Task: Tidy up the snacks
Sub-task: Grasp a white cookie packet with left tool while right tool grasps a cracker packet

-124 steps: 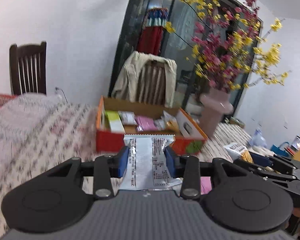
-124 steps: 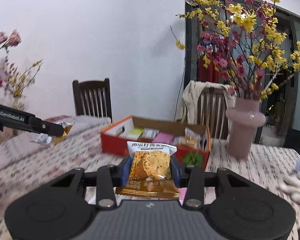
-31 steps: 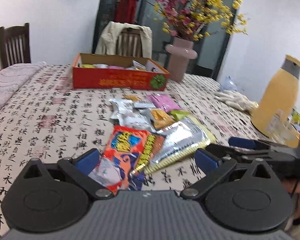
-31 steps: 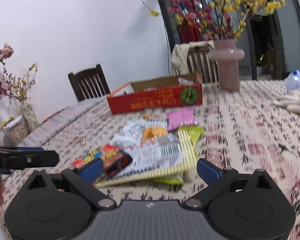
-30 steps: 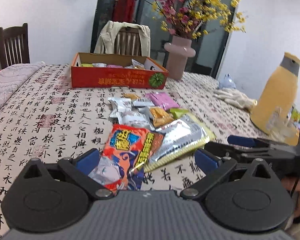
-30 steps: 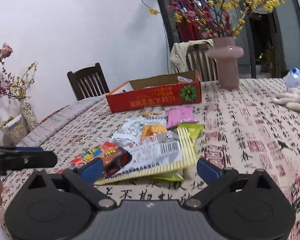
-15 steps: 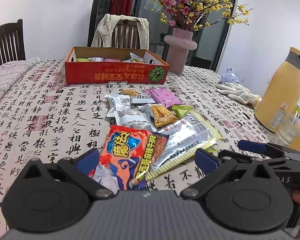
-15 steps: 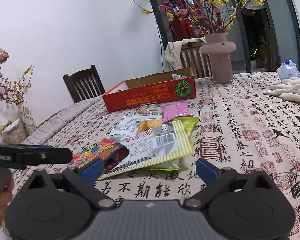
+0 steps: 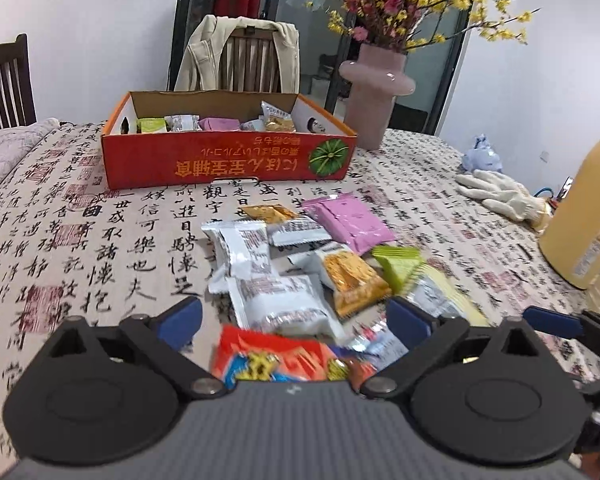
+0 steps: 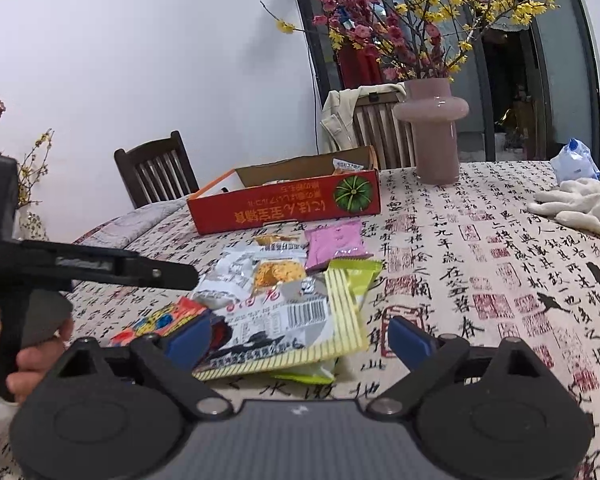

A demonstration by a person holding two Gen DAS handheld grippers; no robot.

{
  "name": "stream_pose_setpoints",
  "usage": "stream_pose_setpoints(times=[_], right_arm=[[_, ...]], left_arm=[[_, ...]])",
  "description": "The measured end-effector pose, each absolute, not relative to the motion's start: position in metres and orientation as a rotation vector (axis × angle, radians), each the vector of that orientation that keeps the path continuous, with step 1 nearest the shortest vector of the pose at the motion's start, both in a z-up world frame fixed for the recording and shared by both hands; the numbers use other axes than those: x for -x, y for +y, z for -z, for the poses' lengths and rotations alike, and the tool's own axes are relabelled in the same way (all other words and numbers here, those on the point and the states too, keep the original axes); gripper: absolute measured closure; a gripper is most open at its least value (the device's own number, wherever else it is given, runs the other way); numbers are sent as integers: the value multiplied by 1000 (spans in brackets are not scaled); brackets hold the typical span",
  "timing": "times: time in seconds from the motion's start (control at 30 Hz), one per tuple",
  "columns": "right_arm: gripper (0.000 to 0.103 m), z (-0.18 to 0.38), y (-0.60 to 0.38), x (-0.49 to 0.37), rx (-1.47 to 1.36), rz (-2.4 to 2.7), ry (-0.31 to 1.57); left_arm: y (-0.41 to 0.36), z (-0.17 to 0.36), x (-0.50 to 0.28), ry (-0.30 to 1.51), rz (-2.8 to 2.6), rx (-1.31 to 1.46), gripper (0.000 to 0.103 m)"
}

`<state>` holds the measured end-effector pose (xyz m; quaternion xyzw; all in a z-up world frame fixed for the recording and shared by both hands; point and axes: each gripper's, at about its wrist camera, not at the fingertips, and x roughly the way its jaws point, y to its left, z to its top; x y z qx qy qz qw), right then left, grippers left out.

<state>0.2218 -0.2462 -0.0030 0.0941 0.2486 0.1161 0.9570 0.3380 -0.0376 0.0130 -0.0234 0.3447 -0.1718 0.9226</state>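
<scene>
- Red cardboard box (image 9: 224,166): was set on the calligraphy-print tablecloth (image 9: 80,248) well ahead of both claws; small wrapped snacks were seen inside it.
- Pink vase (image 9: 374,94) with blossom branches: was stood beyond the box, ahead and to the right.
- White gloves (image 9: 500,196) and yellow flask (image 9: 584,220): were found far right of the left claw.
- Snack pile (image 9: 300,256): was spread between box and claws; a white packet (image 9: 280,306) and an orange-printed packet (image 9: 352,276) lay just ahead of the left claw, a pink packet (image 9: 348,222) farther on.
- Left gripper (image 9: 294,322): was held wide open, nothing grasped; a red packet (image 9: 276,360) was seen low between its fingers.
- Right gripper (image 10: 300,338): was held wide open, empty; a large yellow-striped packet (image 10: 292,324) lay between its fingers, contact not determinable.
</scene>
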Motion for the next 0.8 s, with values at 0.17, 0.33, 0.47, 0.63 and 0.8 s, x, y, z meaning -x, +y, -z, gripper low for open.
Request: stream_pose_setpoints(times=[0.17, 0.33, 0.47, 0.63, 0.8], right_arm=[[9, 5, -243, -234, -187, -245, 513], [10, 11, -244, -245, -196, -254, 527], [12, 13, -244, -251, -185, -259, 540], [12, 14, -246, -259, -202, -258, 537], [17, 12, -245, -274, -213, -276, 530]], left_arm=[[-43, 4, -365, 786, 348, 29, 26], [-58, 17, -381, 839, 347, -32, 34], [-67, 17, -388, 827, 354, -63, 53], [-57, 6, -384, 776, 384, -17, 60], [-38, -15, -369, 705, 388, 31, 60]])
